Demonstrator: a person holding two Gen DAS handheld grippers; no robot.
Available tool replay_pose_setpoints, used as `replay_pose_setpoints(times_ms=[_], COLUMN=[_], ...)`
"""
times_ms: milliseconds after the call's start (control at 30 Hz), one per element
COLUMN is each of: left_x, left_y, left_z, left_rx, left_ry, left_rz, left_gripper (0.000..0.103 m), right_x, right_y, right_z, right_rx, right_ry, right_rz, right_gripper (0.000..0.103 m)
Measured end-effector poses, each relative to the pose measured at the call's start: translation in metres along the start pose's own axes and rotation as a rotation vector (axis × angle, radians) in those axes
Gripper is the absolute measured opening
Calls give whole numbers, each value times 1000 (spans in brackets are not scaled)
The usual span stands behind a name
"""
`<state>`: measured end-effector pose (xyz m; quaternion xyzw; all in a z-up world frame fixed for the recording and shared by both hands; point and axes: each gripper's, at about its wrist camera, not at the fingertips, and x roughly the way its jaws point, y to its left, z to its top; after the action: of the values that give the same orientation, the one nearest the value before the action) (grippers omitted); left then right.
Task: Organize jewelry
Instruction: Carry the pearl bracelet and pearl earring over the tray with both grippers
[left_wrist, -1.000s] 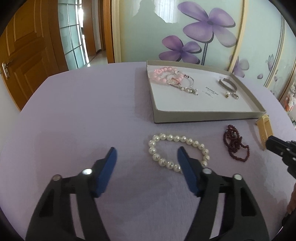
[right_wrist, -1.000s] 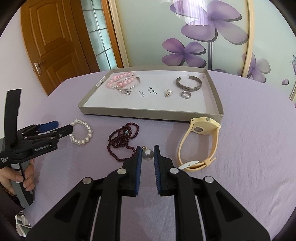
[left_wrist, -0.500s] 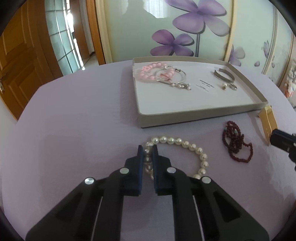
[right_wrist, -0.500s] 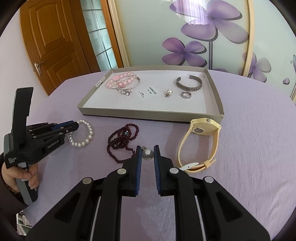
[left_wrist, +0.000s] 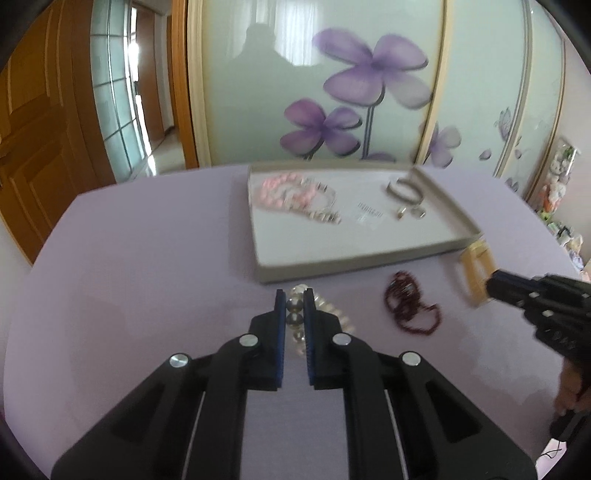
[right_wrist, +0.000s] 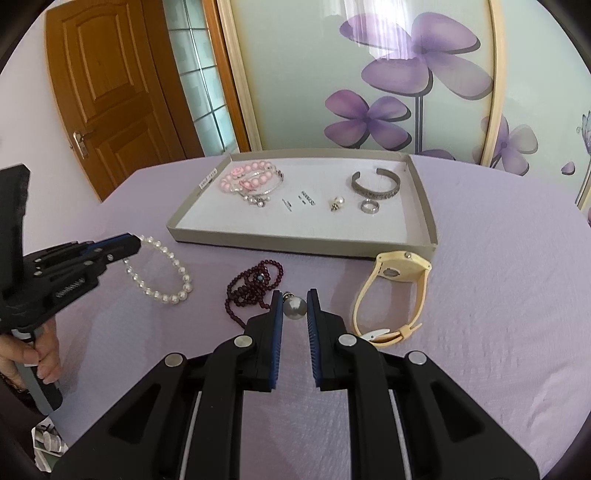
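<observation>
My left gripper (left_wrist: 294, 297) is shut on the white pearl bracelet (left_wrist: 295, 319) and holds it lifted, with the loop hanging below the fingers; it also shows in the right wrist view (right_wrist: 162, 269). My right gripper (right_wrist: 294, 295) is shut on a grey pearl earring (right_wrist: 294, 306) above the purple cloth. The shallow grey tray (right_wrist: 424, 206) lies beyond, holding a pink bead bracelet (right_wrist: 243, 177), a silver cuff (right_wrist: 375, 182), a ring (right_wrist: 369, 206) and a pearl earring (right_wrist: 337, 202).
A dark red bead necklace (right_wrist: 255, 284) and a cream watch (right_wrist: 391, 295) lie on the cloth in front of the tray. The tray's near wall (left_wrist: 369, 264) stands just ahead of the left gripper. A wooden door (right_wrist: 110, 92) and flowered glass panels stand behind.
My left gripper closed on the pearl bracelet and has lifted it off the cloth, moving toward the tray. My right gripper has stayed shut on the grey pearl earring.
</observation>
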<state>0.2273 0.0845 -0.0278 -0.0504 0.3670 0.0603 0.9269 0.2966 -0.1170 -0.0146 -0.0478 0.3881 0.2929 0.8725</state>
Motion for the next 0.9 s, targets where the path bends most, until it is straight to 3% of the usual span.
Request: replay_pose_setpoints(times_ms=[367, 900], left_x=[-40, -41], left_y=[-15, -15], left_z=[17, 16], left_rx=[-7, -14], left_ry=[-94, -88], left_rz=[-42, -58], left_gripper=[9, 9], right_x=[-15, -16], right_y=[2, 2], right_z=[3, 4], right_rx=[1, -2], right_ry=[-35, -37], right_rz=[4, 3], right_gripper=[14, 14])
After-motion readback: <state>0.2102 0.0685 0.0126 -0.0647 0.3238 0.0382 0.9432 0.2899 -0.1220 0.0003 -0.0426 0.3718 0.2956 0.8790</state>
